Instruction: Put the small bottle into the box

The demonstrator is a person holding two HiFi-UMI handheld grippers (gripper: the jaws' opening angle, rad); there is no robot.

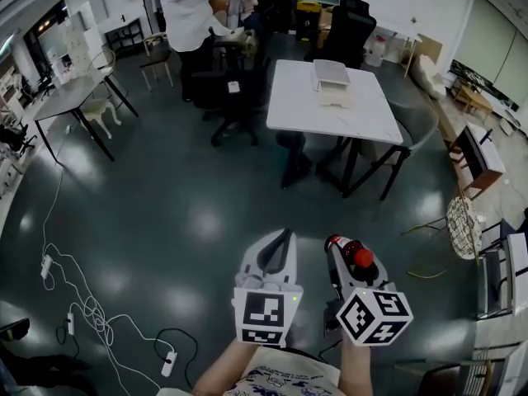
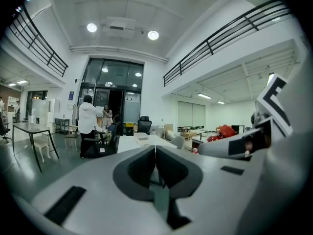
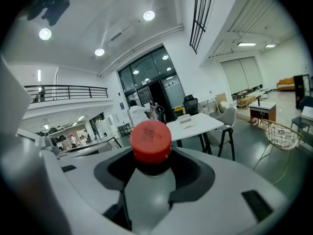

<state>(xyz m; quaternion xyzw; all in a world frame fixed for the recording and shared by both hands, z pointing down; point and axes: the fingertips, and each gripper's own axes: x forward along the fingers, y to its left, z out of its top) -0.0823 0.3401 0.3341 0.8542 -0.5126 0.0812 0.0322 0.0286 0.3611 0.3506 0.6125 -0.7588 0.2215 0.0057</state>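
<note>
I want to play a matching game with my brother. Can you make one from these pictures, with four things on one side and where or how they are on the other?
Things:
1. small bottle
2. left tongs
3. box
4. person

Where or how:
A. on the white table
B. shut, with nothing in them
C. standing far off, in a white top
D. held in the right tongs

Right pairs: 1-D, 2-B, 3-A, 4-C
</note>
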